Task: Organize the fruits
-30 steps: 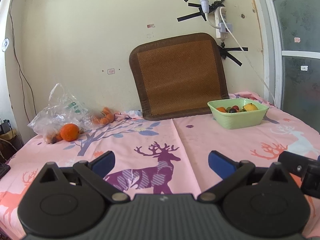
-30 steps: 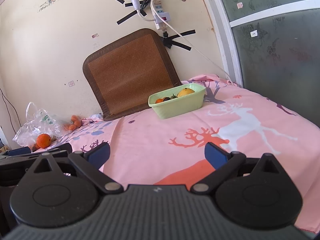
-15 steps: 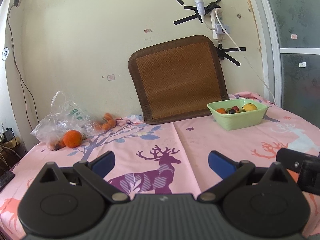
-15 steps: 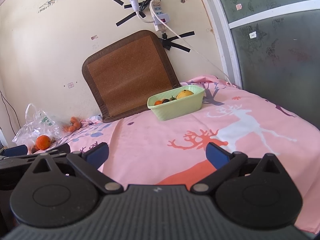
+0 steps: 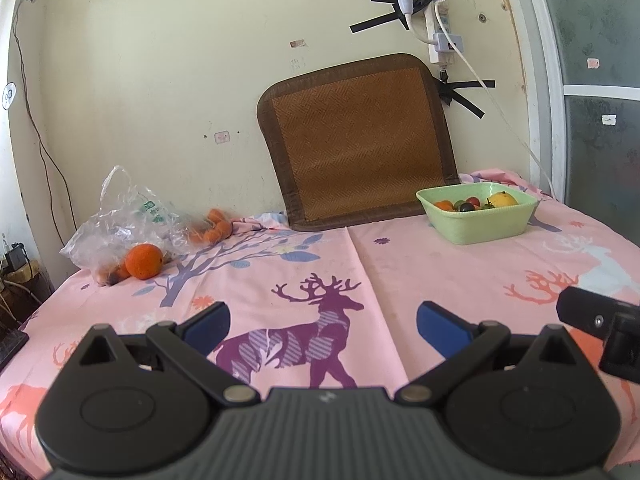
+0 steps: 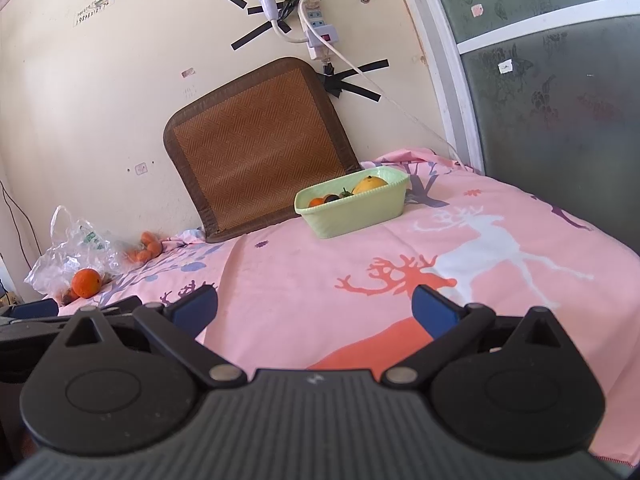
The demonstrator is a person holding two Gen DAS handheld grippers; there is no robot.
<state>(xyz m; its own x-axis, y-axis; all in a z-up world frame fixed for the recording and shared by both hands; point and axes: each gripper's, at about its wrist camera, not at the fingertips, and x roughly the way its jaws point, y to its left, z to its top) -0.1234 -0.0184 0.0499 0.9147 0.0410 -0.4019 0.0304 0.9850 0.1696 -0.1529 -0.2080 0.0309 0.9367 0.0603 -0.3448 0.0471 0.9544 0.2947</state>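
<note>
both grippers wide open, empty: left gripper [image 5: 322, 322] and right gripper [image 6: 314, 306] low over the pink deer-print surface [image 5: 400, 264], near its front edge. loose orange [image 5: 144, 261] at far left against the clear plastic bag [image 5: 120, 216], small tangerines [image 5: 214, 232] just behind it; green basket [image 5: 478, 216] at far right, already with fruit inside. probable step: reach for the orange with the left gripper. best approached level, jaws astride its widest part, clear of the bag film. orange round, no long axis or facing; basket long axis roughly left-right.
</note>
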